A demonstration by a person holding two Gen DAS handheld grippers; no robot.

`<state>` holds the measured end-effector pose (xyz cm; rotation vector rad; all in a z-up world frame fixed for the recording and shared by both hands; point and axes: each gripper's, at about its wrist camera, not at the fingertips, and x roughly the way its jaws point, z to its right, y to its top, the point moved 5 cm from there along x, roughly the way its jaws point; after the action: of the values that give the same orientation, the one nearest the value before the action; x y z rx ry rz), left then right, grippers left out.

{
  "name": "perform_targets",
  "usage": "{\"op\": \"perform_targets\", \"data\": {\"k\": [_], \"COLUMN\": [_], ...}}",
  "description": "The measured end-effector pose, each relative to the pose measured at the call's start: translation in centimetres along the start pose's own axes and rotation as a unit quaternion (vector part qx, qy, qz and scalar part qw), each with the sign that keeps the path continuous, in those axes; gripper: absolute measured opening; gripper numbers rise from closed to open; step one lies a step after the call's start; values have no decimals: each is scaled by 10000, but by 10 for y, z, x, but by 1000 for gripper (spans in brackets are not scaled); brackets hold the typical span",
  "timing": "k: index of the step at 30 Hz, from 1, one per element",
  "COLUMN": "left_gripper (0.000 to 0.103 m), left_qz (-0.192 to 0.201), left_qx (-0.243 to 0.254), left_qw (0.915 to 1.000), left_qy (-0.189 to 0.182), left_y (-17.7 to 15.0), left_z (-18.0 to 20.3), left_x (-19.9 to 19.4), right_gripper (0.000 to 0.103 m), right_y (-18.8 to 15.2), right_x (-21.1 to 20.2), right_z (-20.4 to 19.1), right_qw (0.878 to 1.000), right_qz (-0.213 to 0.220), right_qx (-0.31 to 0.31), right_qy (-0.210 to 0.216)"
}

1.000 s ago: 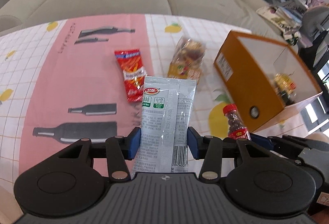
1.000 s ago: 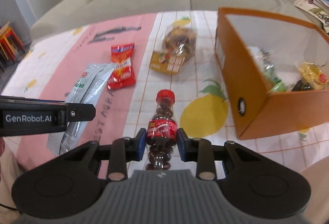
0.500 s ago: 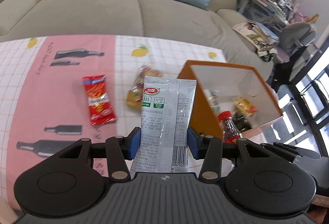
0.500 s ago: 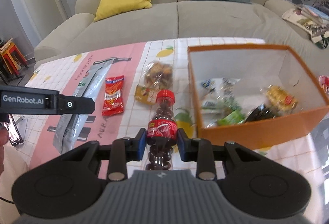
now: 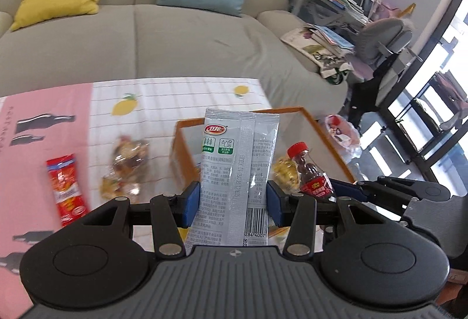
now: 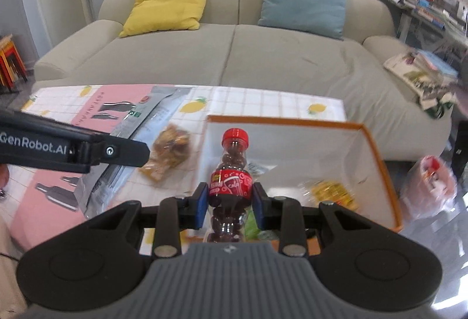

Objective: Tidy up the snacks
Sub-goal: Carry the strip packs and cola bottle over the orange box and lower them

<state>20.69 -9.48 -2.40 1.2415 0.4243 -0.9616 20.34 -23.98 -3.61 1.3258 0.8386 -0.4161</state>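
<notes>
**Both snacks over the box**

Your left gripper (image 5: 234, 203) clamps the grey sachet (image 5: 238, 172), long axis upright. Your right gripper (image 6: 229, 206) clamps the bottle (image 6: 231, 184), cap up. In both views the orange box (image 6: 377, 161) sits center to lower right, right behind each held item, so the drop looks to be straight down. The right hand seems nearer its middle. Inside lie a yellow pack (image 6: 330, 193) and some green wrappers. 2 packs remain on the cloth at left: red (image 5: 65, 187) and clear (image 5: 125, 167).
</notes>
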Motion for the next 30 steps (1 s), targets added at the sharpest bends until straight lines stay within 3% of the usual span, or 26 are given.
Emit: {"op": "perform_targets", "data": {"k": [5,8,12,19,30], "left_gripper": [54,54,54,54,54], "left_qz": [-196,-408,-769,-1162,-1902], "left_qx": [81,41,-20,51,344], "left_qw": [9995,9981,9959,9920,9811], "left_qy": [-226,-456,-470,-483,-35], "left_y": [11,14,13,11,-2], "left_z": [12,13,14,23,26], "left_x": [30,55,91,136,186], "right_gripper": [30,30,30,30,30], "right_y": [8,10,12,1,-20], "right_x": [22,44,69,114,157], "right_z": [36,55,76,85,91], "right_qw": [9997,9980,9953,9916,9847], "right_qz": [-237,-593,-872,-1270,-1741], "right_qx": [36,201,412,253,8], "right_qy": [-84,27,-3,-40,-22]}}
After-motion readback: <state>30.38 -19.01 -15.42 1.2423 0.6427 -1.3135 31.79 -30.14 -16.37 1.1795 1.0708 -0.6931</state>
